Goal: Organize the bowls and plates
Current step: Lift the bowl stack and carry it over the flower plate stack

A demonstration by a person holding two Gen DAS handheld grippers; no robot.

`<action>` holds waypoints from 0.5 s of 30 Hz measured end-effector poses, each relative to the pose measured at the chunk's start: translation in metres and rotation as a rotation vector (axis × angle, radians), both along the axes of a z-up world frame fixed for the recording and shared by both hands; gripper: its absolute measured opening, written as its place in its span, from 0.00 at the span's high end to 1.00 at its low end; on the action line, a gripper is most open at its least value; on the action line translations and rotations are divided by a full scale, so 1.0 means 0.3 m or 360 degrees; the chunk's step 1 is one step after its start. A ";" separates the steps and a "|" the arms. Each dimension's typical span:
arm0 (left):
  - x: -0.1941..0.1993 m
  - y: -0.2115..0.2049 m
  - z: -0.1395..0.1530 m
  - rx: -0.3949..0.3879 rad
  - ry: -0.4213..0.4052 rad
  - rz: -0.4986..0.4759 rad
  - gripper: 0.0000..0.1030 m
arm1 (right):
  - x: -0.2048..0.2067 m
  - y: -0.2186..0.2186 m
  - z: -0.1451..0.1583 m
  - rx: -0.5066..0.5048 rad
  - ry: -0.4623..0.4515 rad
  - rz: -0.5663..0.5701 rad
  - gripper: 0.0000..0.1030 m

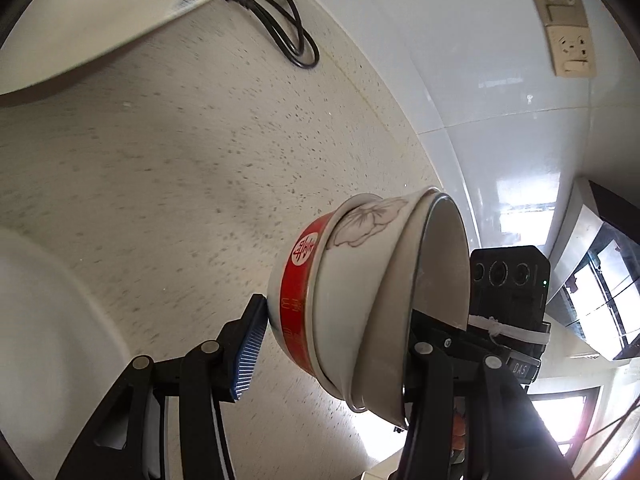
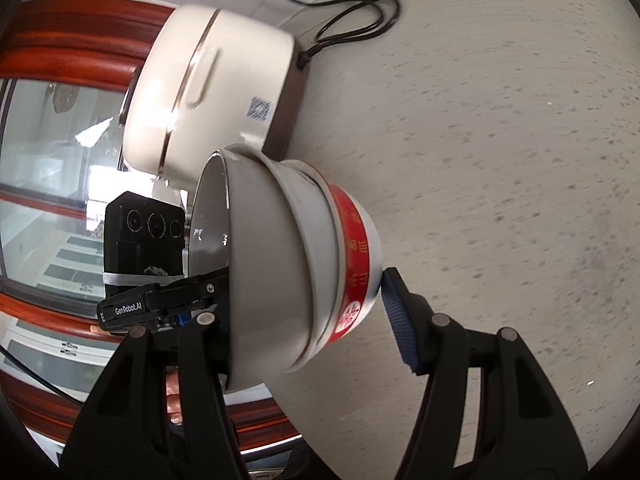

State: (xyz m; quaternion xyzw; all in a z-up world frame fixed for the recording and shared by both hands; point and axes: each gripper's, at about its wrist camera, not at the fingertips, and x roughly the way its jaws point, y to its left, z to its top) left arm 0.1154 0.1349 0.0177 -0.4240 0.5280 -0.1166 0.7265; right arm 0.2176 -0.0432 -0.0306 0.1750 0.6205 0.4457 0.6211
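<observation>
While both your grippers clamp the nested bowl stack point(image 1: 360, 304) rim-to-base, it hangs tilted above the counter point(image 1: 160, 160). Left gripper point(image 1: 336, 332) and right gripper point(image 2: 308, 304): bare speckled counter ahead; cooker point(image 2: 208, 92) beyond the rims.

— What carries everything here?
— A pale, speckled stone desk point(image 2: 500, 140), running back to a white tiled wall point(image 1: 460, 60).

— And what rests on it?
— A cream rice cooker point(image 2: 208, 92) with a brown base and a gold trim line stands at the back of the desk, near the wall. Its black power cord point(image 2: 352, 20) lies in loops on the surface just beside it, plugged into the cooker's base.

— Anything else on the surface?
— In the left wrist view a white rounded object point(image 1: 48, 320) fills the lower left edge; whether it sits on the desk cannot be told. The rest of the speckled top shows bare.
</observation>
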 end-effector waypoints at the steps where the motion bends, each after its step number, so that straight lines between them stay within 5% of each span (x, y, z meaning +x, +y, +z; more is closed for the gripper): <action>1: -0.014 0.011 0.007 0.0008 -0.0005 0.0009 0.51 | -0.009 0.019 0.006 0.0004 0.0001 0.0013 0.39; 15: -0.292 0.262 0.077 0.0084 -0.0012 0.0234 0.51 | -0.161 0.341 0.037 0.0046 0.0036 0.0287 0.39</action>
